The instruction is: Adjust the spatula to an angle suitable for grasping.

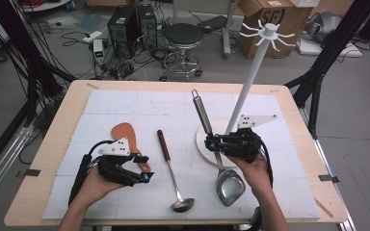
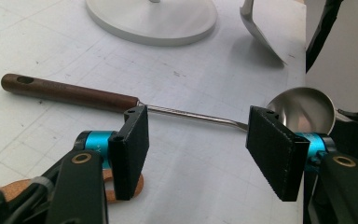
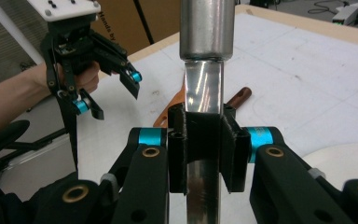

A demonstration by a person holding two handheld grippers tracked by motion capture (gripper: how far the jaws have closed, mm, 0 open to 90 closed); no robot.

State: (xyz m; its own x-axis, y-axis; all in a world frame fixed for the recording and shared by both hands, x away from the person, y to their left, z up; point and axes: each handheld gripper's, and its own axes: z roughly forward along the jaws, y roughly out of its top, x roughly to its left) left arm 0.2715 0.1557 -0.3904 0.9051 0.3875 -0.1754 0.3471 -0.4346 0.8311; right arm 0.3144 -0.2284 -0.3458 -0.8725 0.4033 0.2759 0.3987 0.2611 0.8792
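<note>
Spatula [image 1: 216, 155], steel, is held by the right gripper [image 1: 216, 144] at the flat neck just below the round handle; blade hangs toward the person, handle with its hanging loop points up and away. Judged: the piece is meant for the white hook stand [image 1: 250, 82].

High view: long axis of the spatula is seen running from the fingers toward the far side of the table, tilted a little left. The stand's pole rises just right of the fingers, its hooks well above and beyond the handle loop. The right hand is clearly the nearer one to the stand. The left gripper [image 1: 141, 168] is held over the mat, beside the orange spoon [image 1: 127, 136], with the ladle [image 1: 172, 171] lying to its right.

Left gripper view: jaws are spread, nothing between the pads [image 2: 133, 151]. The ladle [image 2: 177, 109] lies crosswise just beyond them, wooden grip to the left, bowl to the right. The spatula blade [image 2: 261, 29] is seen off the mat, beyond the right pad.

Right gripper view: pads [image 3: 179, 154] are pressed on the flat shank [image 3: 204, 93], which runs straight up from between them into the round handle. The left gripper [image 3: 116, 93] is noted far left, open.
</note>
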